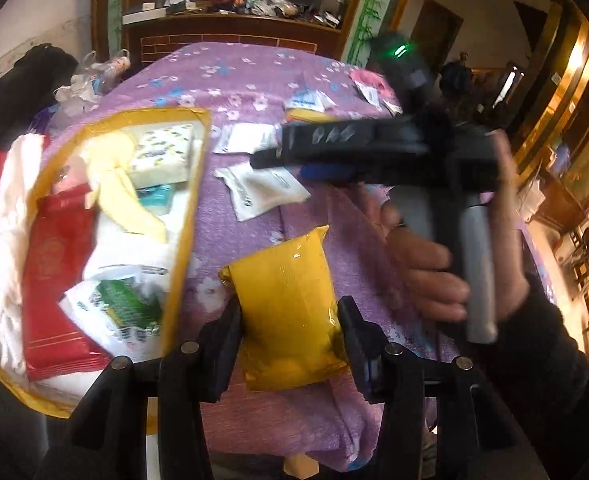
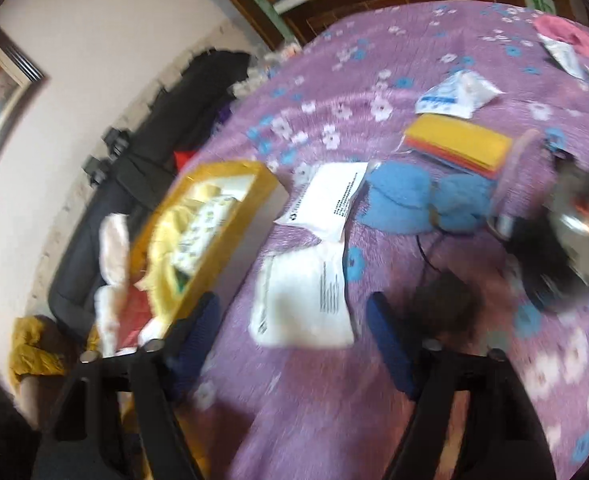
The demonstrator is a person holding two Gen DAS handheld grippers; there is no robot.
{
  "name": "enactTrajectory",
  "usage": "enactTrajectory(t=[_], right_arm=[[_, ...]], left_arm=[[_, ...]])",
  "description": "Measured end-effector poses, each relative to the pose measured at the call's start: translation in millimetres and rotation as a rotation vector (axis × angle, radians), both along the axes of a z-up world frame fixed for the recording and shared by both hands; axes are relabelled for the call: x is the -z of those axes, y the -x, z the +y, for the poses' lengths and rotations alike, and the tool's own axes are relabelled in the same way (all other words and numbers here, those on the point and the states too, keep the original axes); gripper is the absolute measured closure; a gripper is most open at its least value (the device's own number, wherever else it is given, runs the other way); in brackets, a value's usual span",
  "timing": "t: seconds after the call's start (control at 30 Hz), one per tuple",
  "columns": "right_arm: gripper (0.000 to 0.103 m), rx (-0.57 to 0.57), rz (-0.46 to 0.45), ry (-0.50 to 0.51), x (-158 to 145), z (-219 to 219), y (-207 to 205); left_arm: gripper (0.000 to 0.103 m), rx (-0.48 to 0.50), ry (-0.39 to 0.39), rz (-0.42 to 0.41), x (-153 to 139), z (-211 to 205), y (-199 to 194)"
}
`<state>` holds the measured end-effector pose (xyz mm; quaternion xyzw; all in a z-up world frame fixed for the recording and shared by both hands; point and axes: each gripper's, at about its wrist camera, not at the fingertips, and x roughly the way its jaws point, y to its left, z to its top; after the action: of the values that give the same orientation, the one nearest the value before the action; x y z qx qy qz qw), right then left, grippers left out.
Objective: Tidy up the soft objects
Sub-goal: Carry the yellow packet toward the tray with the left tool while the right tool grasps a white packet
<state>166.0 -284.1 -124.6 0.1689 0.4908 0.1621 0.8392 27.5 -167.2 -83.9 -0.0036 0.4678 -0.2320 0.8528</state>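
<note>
My left gripper (image 1: 290,340) is shut on a yellow plastic packet (image 1: 286,300), its black fingers pressed against both sides, just above the purple flowered bedspread (image 1: 238,216). Left of it stands a yellow-rimmed box (image 1: 196,200) holding a red packet (image 1: 54,280), a tissue pack (image 1: 162,156), yellow cloth and white bags. My right gripper (image 2: 290,320) is open, its blue pads on either side of a white packet (image 2: 302,304) without touching it. In the left wrist view the right gripper (image 1: 290,164) shows side-on, held by a hand (image 1: 434,280).
Another white packet (image 2: 326,196), a blue cloth (image 2: 398,204), a stack of yellow and orange cloths (image 2: 458,144) and a pink cloth (image 2: 574,36) lie on the bedspread. A dark bag (image 2: 142,176) sits beyond the box (image 2: 230,216). A cluttered wooden shelf (image 1: 230,20) stands behind.
</note>
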Motion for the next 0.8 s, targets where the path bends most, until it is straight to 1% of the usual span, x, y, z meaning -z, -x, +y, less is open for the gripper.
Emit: enactTrajectory(t=[0.03, 0.07, 0.1, 0.13, 0.2, 0.23, 0.3, 0.43, 0.53, 0.67, 0.8], right_arm=[[0.043, 0.002, 0.017, 0.006, 5.4, 1.9, -3.6], [0.047, 0.006, -0.001, 0.017, 5.0, 3.7, -4.2], [0.056, 0.011, -0.005, 0.049, 5.7, 5.3, -3.9], [0.061, 0.021, -0.013, 0.078, 6.3, 6.6, -2.6], [0.079, 0.032, -0.028, 0.144, 7.0, 11.3, -0.2], [0.083, 0.034, -0.032, 0.160, 6.9, 13.1, 0.9], [0.102, 0.044, -0.027, 0.184, 7.6, 13.1, 4.7], [0.103, 0.039, -0.045, 0.189, 5.4, 15.1, 20.0], [0.103, 0.054, -0.072, 0.150, -4.1, 8.5, 36.9], [0.103, 0.103, -0.103, 0.073, -15.4, -14.4, 63.3], [0.103, 0.180, -0.130, 0.010, -24.0, -45.5, 94.7]], left_arm=[[0.053, -0.007, 0.007, -0.004, -1.9, 4.4, 0.4], [0.053, -0.011, 0.011, -0.005, -3.0, 7.6, 1.5], [0.053, -0.014, 0.014, -0.005, -3.3, 9.8, 1.3], [0.053, -0.019, 0.019, -0.004, -3.6, 12.3, 0.8], [0.053, -0.022, 0.023, -0.002, -2.9, 14.4, 1.4], [0.053, -0.023, 0.020, -0.002, -2.3, 14.6, 0.7], [0.053, -0.027, 0.020, 0.000, -1.5, 14.8, 0.1], [0.053, -0.032, 0.014, 0.001, -2.2, 13.8, 0.4], [0.053, -0.033, 0.007, -0.003, -3.6, 11.8, 0.6], [0.053, -0.029, -0.004, -0.009, -5.9, 6.6, 3.4], [0.053, -0.016, -0.017, -0.008, -5.4, -1.4, 5.2]])
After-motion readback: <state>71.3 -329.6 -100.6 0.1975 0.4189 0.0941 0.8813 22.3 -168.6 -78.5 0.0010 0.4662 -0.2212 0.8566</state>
